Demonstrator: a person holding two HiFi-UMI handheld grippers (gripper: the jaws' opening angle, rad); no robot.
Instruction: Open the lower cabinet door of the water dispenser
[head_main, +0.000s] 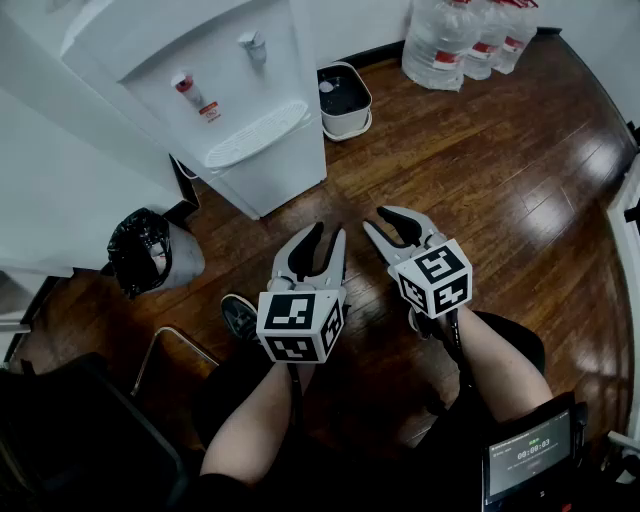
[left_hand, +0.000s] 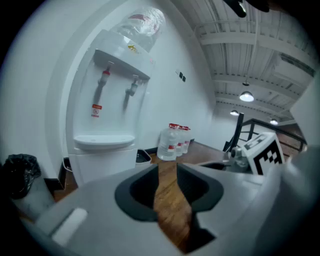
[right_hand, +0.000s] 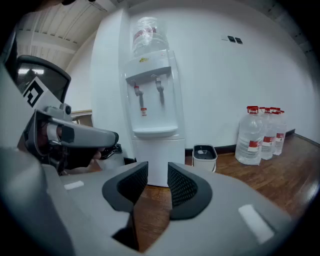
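The white water dispenser (head_main: 215, 95) stands at the upper left against the wall. Its lower cabinet door (head_main: 272, 172) is closed, seen straight on in the right gripper view (right_hand: 159, 160). My left gripper (head_main: 326, 236) and right gripper (head_main: 386, 220) hover side by side over the wooden floor, a short way in front of the dispenser and apart from it. Both point towards it and stand open with nothing between the jaws. In the left gripper view the dispenser (left_hand: 112, 110) lies to the left of the left gripper (left_hand: 167, 172). The right gripper (right_hand: 157, 176) aims at the cabinet.
A bin lined with a black bag (head_main: 150, 252) stands left of the dispenser. A small white bin with a dark lid (head_main: 344, 100) is on its right. Several large water bottles (head_main: 455, 40) stand by the far wall. A chair frame (head_main: 165, 350) and my shoe (head_main: 240, 316) are close below.
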